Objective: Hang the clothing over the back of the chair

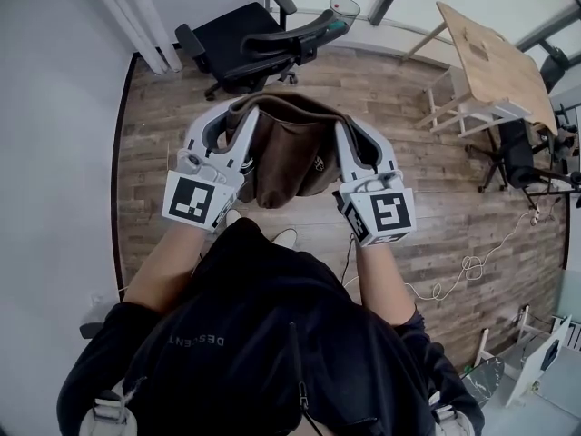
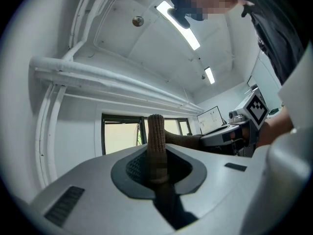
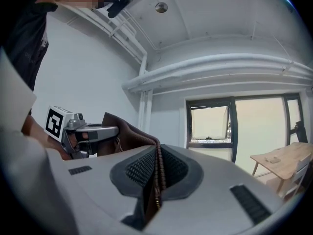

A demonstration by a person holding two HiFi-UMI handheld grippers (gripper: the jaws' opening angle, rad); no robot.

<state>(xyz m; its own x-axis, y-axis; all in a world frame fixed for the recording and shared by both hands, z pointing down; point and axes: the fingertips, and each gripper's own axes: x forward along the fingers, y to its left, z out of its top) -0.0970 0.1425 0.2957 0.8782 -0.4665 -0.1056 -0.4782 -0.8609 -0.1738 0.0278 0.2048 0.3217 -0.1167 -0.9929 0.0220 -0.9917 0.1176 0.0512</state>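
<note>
A brown garment hangs stretched between my two grippers, sagging toward the floor in the head view. My left gripper is shut on its left edge, where a ribbed brown cuff sticks up between the jaws. My right gripper is shut on the other edge, a thin brown fold pinched between the dark pads. A black office chair stands ahead of both grippers on the wooden floor, its back turned toward me. The garment hangs short of the chair, apart from it.
A light wooden table stands at the right with a second black chair beside it. A white cable lies on the floor at the right. A white wall runs along the left. My shoes show below the garment.
</note>
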